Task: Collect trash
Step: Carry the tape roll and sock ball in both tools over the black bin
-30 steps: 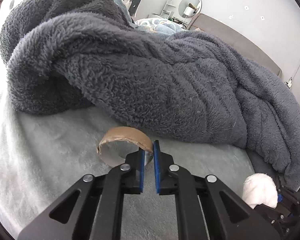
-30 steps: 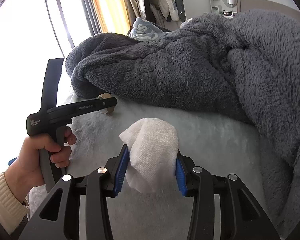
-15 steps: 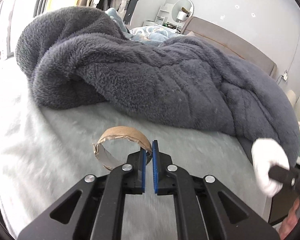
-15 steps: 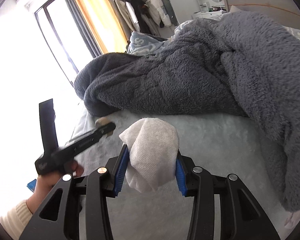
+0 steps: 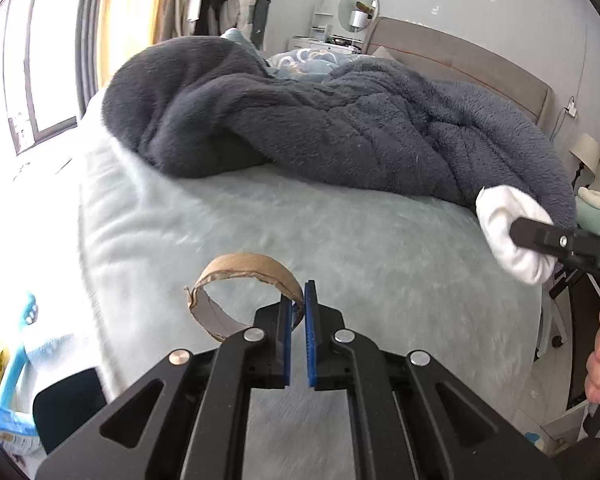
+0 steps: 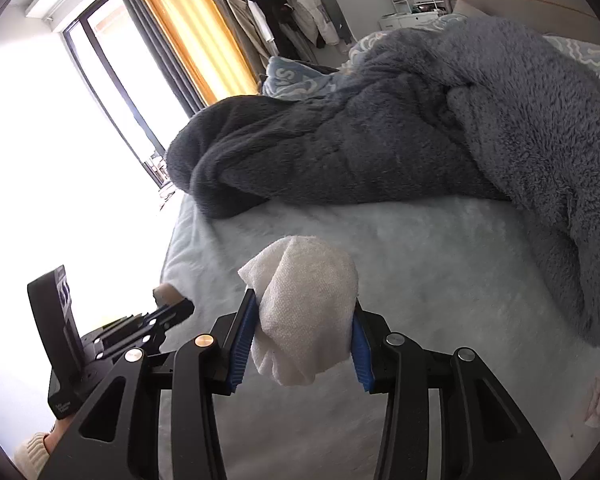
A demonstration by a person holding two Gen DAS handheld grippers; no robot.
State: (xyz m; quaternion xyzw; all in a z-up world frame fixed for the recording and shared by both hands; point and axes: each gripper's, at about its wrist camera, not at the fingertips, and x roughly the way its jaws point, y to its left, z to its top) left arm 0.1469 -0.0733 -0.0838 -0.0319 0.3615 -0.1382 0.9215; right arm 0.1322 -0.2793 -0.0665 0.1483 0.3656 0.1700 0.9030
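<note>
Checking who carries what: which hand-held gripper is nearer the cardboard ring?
Left. The left hand-held gripper clamps the cardboard ring; the right hand-held gripper, off to its right, grips a white tissue wad.

There are 2 grippers: the left gripper [image 5: 299, 312] and the right gripper [image 6: 303, 340]. There is 1 cardboard ring [image 5: 236, 280], 1 white wad of tissue [image 6: 306, 308], 1 dark grey fleece blanket [image 5: 340, 132], 1 pale bed cover [image 5: 300, 232], 1 round mirror [image 5: 358, 6] and 1 grey headboard [image 5: 460, 56].
</note>
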